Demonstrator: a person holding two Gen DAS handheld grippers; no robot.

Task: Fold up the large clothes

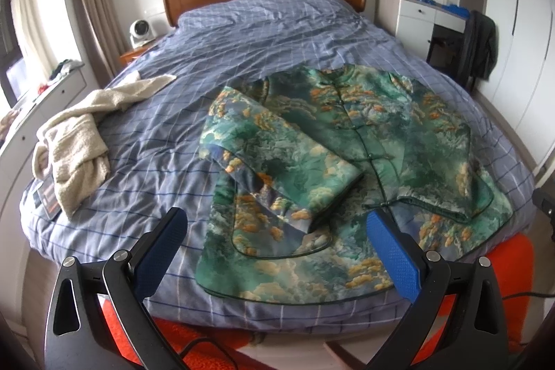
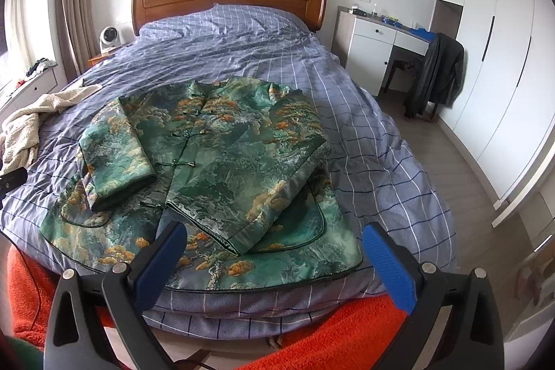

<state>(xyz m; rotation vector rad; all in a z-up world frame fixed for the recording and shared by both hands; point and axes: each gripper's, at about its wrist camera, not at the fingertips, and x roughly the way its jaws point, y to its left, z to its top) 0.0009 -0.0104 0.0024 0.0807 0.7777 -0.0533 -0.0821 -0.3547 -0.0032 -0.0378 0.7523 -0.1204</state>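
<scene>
Blue-padded left gripper (image 1: 275,227) and right gripper (image 2: 274,241) spread wide, empty, above green jacket (image 1: 347,141).

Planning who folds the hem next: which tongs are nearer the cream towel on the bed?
Left. The left tongs hover open at the bed's foot with the cream towel just left; the right tongs sit farther right, across the green jacket.
</scene>
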